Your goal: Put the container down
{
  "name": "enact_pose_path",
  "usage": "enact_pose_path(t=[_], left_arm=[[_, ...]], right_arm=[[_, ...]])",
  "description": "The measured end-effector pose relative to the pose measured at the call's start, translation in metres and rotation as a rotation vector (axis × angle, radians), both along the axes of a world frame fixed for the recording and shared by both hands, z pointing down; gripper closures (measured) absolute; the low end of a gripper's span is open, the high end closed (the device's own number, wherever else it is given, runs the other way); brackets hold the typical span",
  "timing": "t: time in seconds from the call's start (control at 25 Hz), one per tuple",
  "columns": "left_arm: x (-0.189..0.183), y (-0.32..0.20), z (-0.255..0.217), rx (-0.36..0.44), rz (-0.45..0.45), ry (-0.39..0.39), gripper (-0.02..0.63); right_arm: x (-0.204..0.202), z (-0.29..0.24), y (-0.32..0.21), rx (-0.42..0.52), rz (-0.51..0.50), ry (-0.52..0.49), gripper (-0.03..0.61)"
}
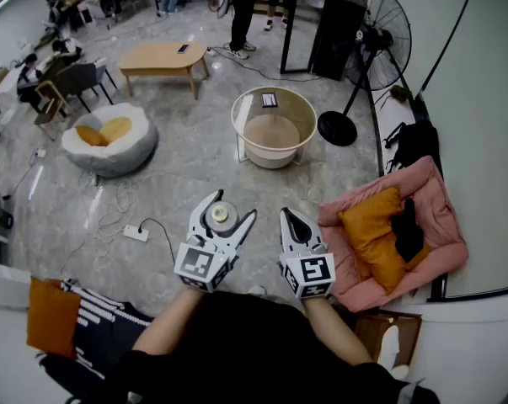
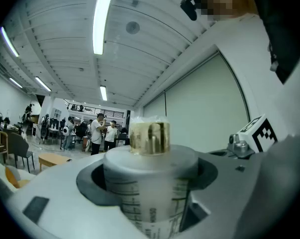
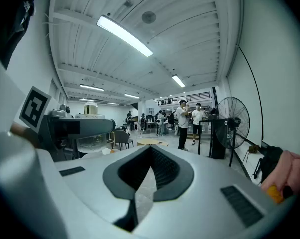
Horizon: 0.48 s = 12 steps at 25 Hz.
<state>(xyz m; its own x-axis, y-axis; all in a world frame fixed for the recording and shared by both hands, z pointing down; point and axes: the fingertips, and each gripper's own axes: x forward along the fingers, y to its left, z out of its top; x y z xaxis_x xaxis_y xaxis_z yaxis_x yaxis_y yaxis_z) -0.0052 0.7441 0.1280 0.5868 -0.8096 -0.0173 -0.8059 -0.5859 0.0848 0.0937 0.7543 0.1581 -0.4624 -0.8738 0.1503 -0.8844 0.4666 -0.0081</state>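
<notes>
Setting it down well means keeping the container (image 2: 150, 188) upright, lowering it until its base rests flat on something firm, and only then spreading the jaws; the round rimmed table (image 1: 242, 112) ahead looks the likeliest spot, though that is a guess. The left gripper (image 1: 233, 205) clasps the container's pale, scale-marked body, jaws wide on either side, its yellowish cap (image 2: 150, 136) rising above them, high over the floor (image 1: 186, 171); the right gripper (image 1: 289, 218) has its jaws together, empty.
</notes>
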Motion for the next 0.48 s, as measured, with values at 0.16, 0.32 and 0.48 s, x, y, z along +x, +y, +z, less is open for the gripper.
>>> enact_pose_path(t=[0.16, 0.32, 0.48], left_arm=[[0.004, 0.0, -0.002, -0.01, -0.011, 0.038, 0.267], [-0.003, 0.0, 0.01, -0.025, -0.018, 0.005, 0.267], [-0.009, -0.011, 0.023, -0.055, -0.04, 0.001, 0.267]], right_arm=[[0.01, 0.003, 0.0, 0.009, 0.004, -0.044, 0.557], [0.017, 0.015, -0.004, -0.013, 0.007, -0.078, 0.557], [0.028, 0.026, -0.016, -0.031, 0.038, -0.096, 0.557]])
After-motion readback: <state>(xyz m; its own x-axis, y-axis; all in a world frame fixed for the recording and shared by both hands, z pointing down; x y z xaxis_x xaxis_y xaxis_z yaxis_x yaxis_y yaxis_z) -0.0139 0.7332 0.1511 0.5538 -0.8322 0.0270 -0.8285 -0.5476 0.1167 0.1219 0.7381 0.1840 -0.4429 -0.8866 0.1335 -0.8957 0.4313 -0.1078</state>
